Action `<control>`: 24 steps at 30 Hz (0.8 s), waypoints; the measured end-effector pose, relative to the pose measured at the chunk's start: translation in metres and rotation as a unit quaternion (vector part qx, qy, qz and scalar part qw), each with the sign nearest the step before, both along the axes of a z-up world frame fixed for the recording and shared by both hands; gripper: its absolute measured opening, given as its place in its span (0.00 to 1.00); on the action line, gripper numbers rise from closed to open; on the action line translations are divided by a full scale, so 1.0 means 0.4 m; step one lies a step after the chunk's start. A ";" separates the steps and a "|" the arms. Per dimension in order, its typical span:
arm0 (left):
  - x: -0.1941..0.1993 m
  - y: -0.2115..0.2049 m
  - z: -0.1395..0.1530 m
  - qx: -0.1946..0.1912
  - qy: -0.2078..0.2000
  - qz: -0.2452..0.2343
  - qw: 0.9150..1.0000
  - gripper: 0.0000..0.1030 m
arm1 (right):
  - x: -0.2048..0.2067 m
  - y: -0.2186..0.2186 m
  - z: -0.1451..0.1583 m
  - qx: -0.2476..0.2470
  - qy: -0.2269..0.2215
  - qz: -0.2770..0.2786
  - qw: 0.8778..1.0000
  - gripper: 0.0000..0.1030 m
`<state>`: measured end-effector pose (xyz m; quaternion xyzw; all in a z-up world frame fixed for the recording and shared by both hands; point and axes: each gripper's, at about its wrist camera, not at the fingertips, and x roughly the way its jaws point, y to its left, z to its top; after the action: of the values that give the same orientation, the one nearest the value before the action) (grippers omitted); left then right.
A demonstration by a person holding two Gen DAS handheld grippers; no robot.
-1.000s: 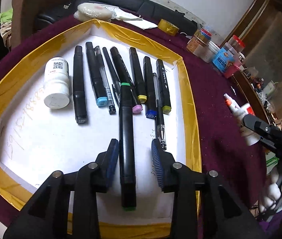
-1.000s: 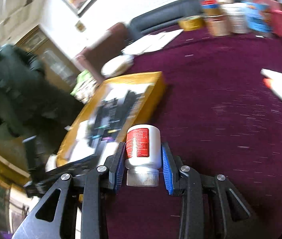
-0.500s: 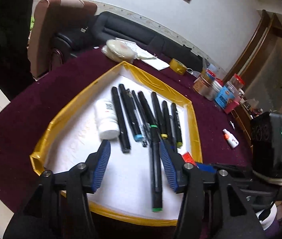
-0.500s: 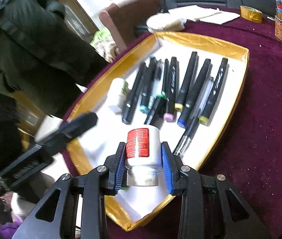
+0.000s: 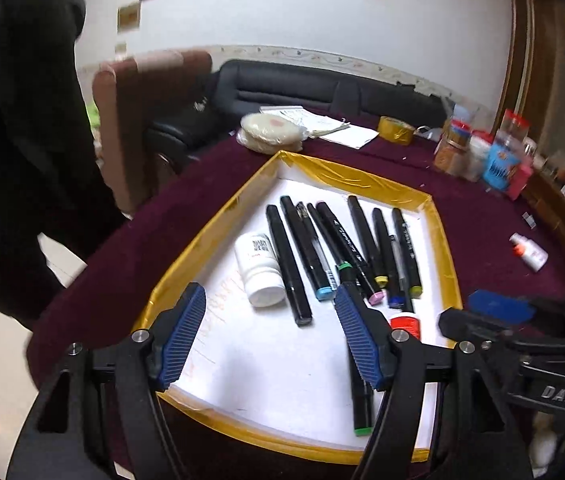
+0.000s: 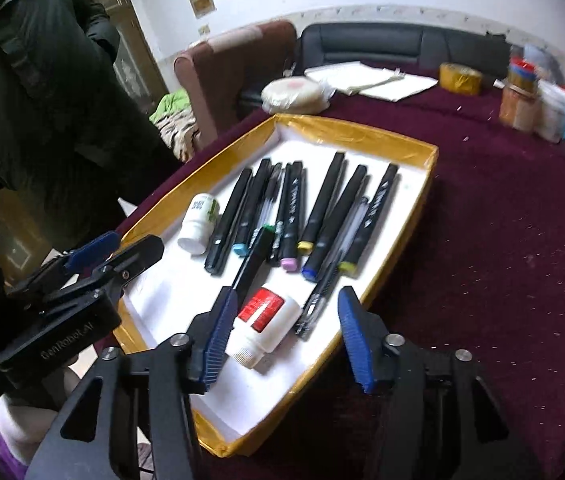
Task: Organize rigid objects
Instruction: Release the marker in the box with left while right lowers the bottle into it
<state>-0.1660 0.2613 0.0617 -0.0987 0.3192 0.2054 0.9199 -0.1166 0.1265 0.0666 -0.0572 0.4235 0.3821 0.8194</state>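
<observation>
left wrist view: left gripper (image 5: 270, 340) above the near part of the tray (image 5: 438, 240), jaws opening, nothing between the pads. green-tipped marker (image 5: 356, 400) lying free on the white tray floor, partly hidden behind the right-hand finger, long axis running away from the camera, near end close to the tray's front rim. beyond it a row of markers (image 5: 310, 252) laid roughly parallel, same lengthwise direction, coloured caps toward the camera. small white bottle (image 5: 260, 266) on its side at the left end of the row, cap toward the camera; printed label not legible. red label of a second bottle (image 5: 404, 322) just visible past the right-hand finger. other gripper at lower right, lettering "das" readable on its body. glue bottle (image 5: 528, 252) out on the dark red cloth, well apart from the tray.

right wrist view: right gripper (image 6: 282, 334) over the tray's near corner, jaws opening. red-label bottle (image 6: 262, 326) lying tilted on the tray floor between the fingers, close to the left pad, clear gap to the right pad; no grip visible. cap end toward the camera, long axis slanting up to the right. label print too small to read. pen (image 6: 332, 280) just beside it on the right. left gripper's body at left, marked "genrobot.ai".

judgement: both items look placed; glue bottle outside the tray lies to the right, nearer the right gripper.
</observation>
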 end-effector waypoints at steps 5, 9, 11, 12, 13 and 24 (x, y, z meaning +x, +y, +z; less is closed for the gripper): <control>0.011 -0.045 0.012 0.055 0.014 0.008 0.998 0.71 | -0.003 -0.015 -0.005 -0.007 -0.018 -0.011 1.000 0.51; 0.018 -0.062 0.015 0.068 0.024 0.006 0.997 0.71 | -0.003 -0.036 -0.007 -0.003 -0.013 -0.013 1.000 0.52; 0.021 -0.068 0.013 0.070 0.031 0.004 0.997 0.71 | -0.003 -0.043 -0.007 -0.002 -0.013 -0.015 1.000 0.52; 0.024 -0.070 0.012 0.071 0.035 0.003 0.997 0.71 | -0.003 -0.047 -0.007 -0.002 -0.013 -0.015 1.000 0.52; 0.025 -0.073 0.011 0.072 0.038 0.003 0.997 0.71 | -0.003 -0.050 -0.007 -0.001 -0.012 -0.016 1.000 0.52; 0.041 -0.109 0.024 0.077 0.041 -0.019 0.996 0.71 | 0.020 -0.087 -0.016 0.010 0.002 -0.032 0.999 0.53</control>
<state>-0.1495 0.2176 0.0713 -0.0131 0.3418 0.2162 0.9145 -0.1085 0.0919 0.0603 -0.0344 0.4231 0.3595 0.8310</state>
